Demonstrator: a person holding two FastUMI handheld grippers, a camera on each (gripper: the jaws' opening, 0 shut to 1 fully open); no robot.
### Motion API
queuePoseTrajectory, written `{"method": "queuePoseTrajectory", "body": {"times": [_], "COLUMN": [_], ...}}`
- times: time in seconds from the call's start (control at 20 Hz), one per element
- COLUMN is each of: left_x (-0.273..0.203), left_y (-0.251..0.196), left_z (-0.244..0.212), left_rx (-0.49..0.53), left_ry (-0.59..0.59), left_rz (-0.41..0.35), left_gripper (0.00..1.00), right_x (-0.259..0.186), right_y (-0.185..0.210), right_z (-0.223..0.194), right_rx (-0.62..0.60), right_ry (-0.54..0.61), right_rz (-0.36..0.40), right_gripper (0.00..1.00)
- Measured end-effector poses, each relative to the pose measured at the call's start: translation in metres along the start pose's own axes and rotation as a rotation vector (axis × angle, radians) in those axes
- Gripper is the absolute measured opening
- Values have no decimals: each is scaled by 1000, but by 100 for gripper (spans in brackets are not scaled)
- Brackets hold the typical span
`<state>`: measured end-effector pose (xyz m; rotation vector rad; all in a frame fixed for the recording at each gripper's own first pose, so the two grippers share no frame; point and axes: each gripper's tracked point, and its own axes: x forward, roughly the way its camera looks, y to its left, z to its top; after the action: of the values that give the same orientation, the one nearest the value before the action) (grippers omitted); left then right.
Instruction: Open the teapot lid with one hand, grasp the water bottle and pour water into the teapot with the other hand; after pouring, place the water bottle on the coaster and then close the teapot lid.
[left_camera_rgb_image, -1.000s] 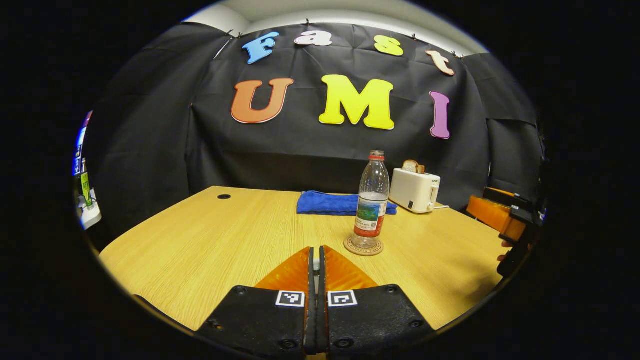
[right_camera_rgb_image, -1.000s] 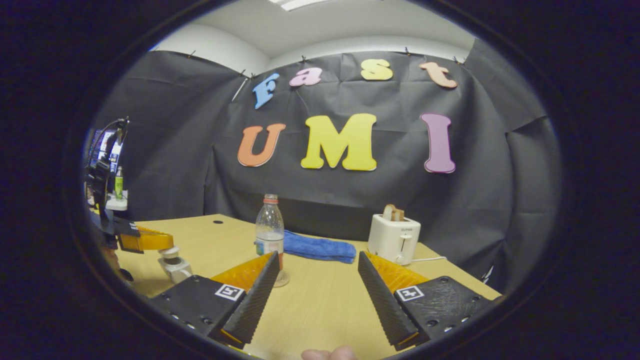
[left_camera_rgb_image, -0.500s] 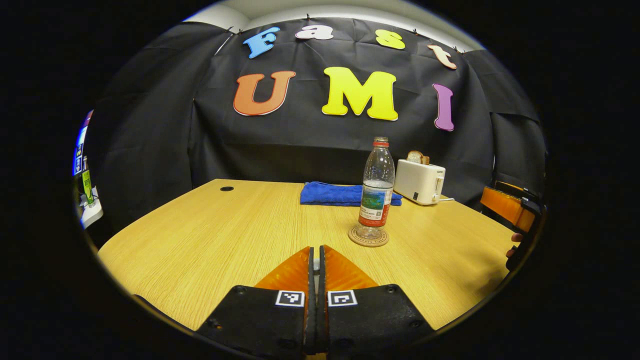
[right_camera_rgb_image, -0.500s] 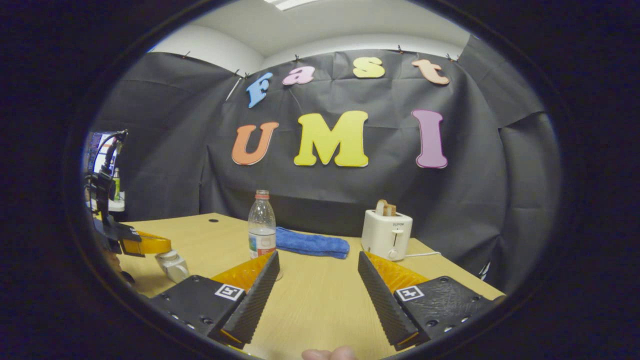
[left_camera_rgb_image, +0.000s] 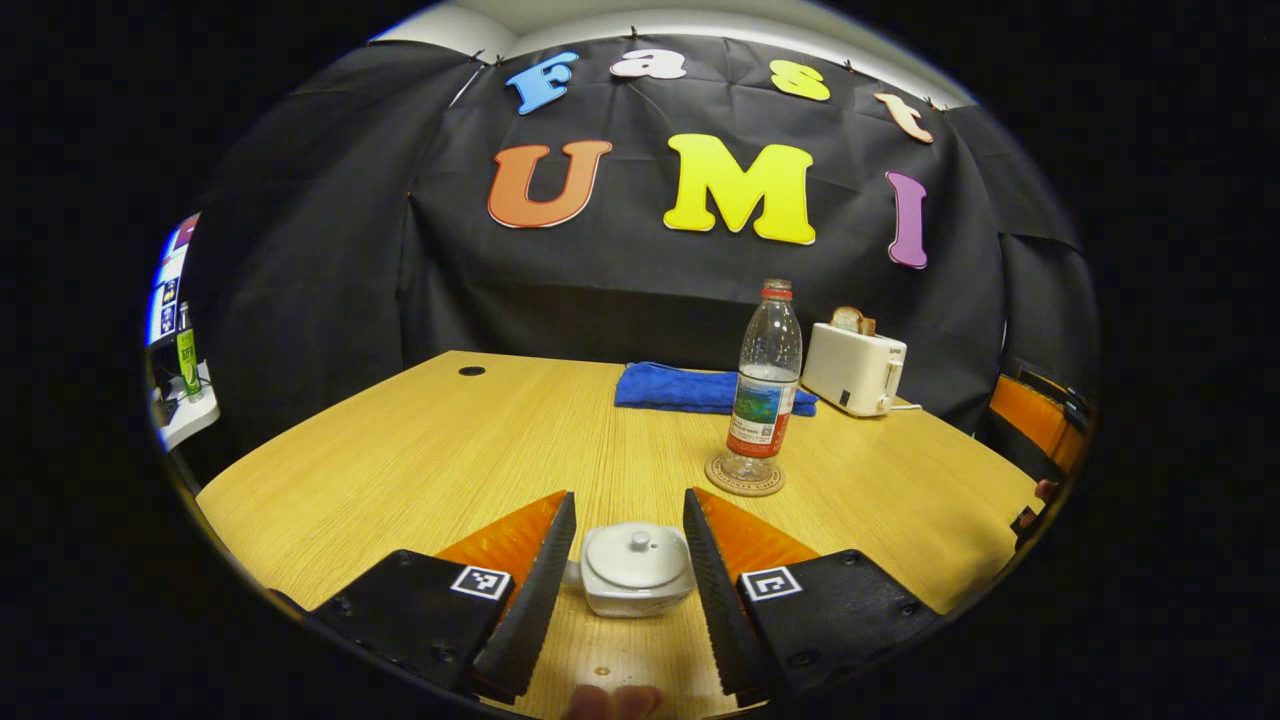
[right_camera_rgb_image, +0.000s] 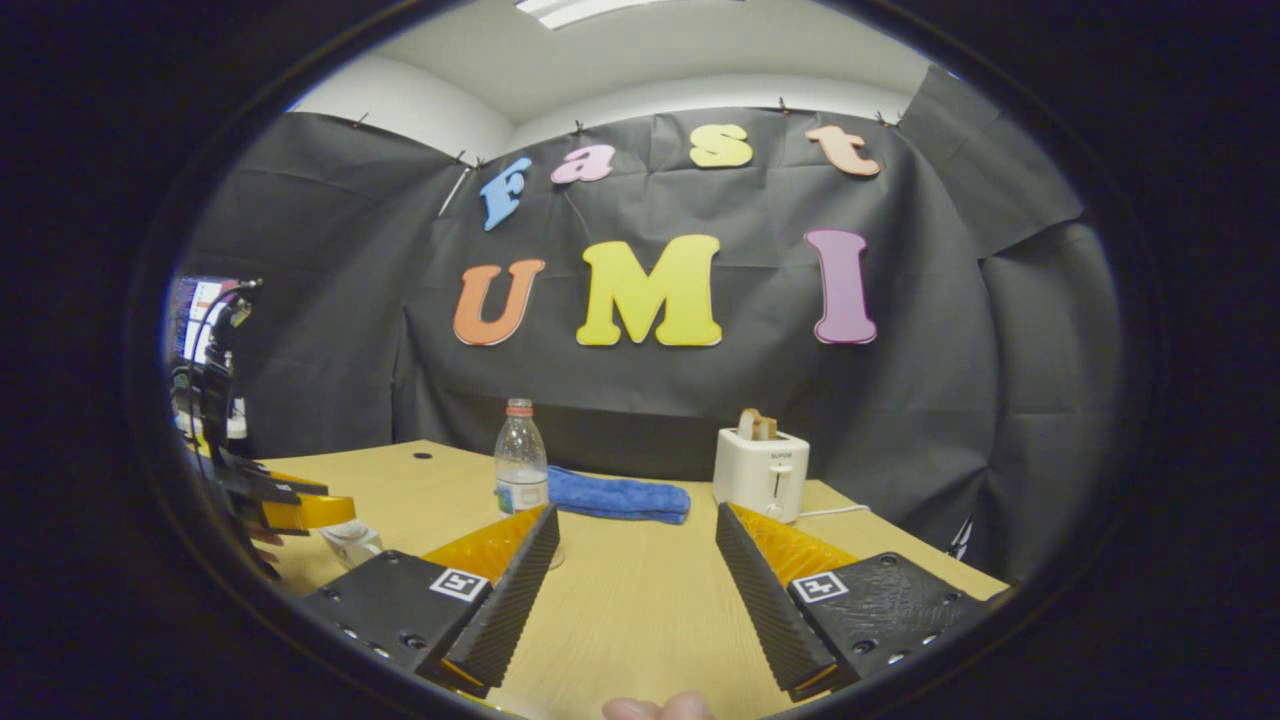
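Wooden desk (left_camera_rgb_image: 420, 470) in a black-draped booth, teapot (left_camera_rgb_image: 637, 570) as the reference. Left gripper (left_camera_rgb_image: 625, 520) is spread wide with the white teapot sitting between its fingers, lid (left_camera_rgb_image: 636, 549) on, no contact that I can see. Beyond the teapot, the water bottle (left_camera_rgb_image: 767, 385) stands upright on a coaster (left_camera_rgb_image: 744, 478); blue towel (left_camera_rgb_image: 700, 389) and toaster (left_camera_rgb_image: 853, 367) farther back. Right gripper (right_camera_rgb_image: 632, 545) hangs released over bare desk, off to the teapot's side.

We see our right gripper (right_camera_rgb_image: 632, 570) held open above the table (right_camera_rgb_image: 640, 610), water bottle (right_camera_rgb_image: 521, 460) beyond its left finger.
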<state>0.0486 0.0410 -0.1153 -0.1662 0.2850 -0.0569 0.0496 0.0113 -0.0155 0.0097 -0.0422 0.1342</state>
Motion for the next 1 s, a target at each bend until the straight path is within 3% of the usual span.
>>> {"method": "queuePoseTrajectory", "body": {"times": [0.05,0.15,0.5,0.85,1.0], "left_x": [-5,-18,-69,-99,-104], "left_y": [0,1,-44,-85,-81], "left_z": [11,33,97,97,92], "left_rx": [-7,-10,69,86,127], "left_ry": [-23,-72,-221,-286,-275], "left_rz": [17,56,23,-34,-9], "left_gripper": [70,100,98,98,98], "right_x": [-2,-7,-39,-73,-84], "right_y": [2,4,-19,-14,-6], "right_z": [1,4,38,41,41], "right_rx": [13,31,38,61,28], "right_ry": [12,21,-11,-30,-26], "right_rz": [1,0,-78,-98,-92], "right_gripper": [94,94,94,95,94]}}
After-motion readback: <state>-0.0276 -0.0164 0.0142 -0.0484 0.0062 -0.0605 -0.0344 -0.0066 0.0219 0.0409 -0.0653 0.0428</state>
